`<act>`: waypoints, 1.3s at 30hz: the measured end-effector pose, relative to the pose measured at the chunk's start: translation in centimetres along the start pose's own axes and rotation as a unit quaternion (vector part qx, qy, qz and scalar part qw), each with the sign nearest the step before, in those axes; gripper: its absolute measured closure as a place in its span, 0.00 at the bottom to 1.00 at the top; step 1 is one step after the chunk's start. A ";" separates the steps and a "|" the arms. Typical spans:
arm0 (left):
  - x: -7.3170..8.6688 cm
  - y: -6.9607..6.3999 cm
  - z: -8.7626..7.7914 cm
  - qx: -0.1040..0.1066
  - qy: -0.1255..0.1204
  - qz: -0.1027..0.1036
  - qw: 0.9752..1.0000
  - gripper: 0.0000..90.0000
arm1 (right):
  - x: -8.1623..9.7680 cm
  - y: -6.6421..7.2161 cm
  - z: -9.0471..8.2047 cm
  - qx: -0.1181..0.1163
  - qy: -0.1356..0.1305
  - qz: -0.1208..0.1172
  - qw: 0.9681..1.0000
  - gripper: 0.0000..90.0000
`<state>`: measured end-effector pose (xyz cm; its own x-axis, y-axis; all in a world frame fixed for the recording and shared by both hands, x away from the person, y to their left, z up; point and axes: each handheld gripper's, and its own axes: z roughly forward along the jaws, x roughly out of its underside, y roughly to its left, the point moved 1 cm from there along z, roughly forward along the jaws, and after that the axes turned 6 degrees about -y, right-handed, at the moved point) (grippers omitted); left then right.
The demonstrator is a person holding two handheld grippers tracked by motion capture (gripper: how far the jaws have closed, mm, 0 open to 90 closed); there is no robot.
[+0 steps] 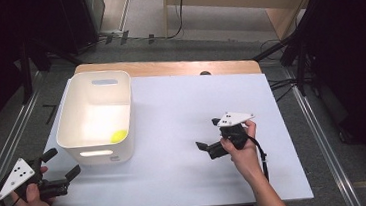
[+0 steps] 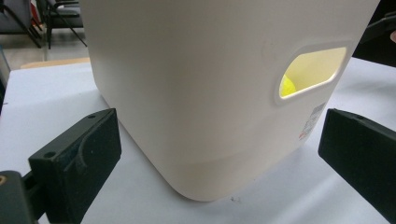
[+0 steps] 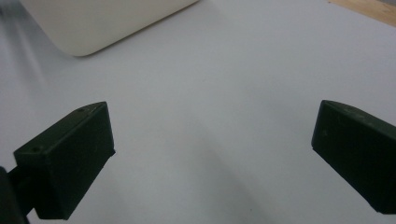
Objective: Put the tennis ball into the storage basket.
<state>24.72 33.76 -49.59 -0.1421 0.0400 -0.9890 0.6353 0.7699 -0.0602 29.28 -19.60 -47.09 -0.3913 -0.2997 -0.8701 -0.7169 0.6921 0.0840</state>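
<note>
Your left claw [image 1: 65, 163] hangs spread and empty just beside the near wall of the white bin [image 1: 95, 115] at the tabletop's [image 1: 183, 133] left; your right claw [image 1: 208, 133] is spread too, holding nothing, well apart over bare surface. If you mean to grip the bin, square the jaws to its rim before closing. Look in the left gripper view: the yellow ball [image 2: 287, 87] shows through the bin's handle slot, while the high view places it inside near the front wall.
</note>
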 end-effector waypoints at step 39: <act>0.0 0.0 -0.1 0.000 0.001 0.002 1.000 0.00 | 8.6 -3.8 -6.4 0.067 -0.061 0.072 0.993 0.00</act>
<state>24.68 33.83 -49.59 -0.1408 0.0434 -0.9891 0.6356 0.7699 -0.0567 24.99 -29.02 -51.78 -0.4059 -0.1143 -0.9067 -0.5717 0.8058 0.1544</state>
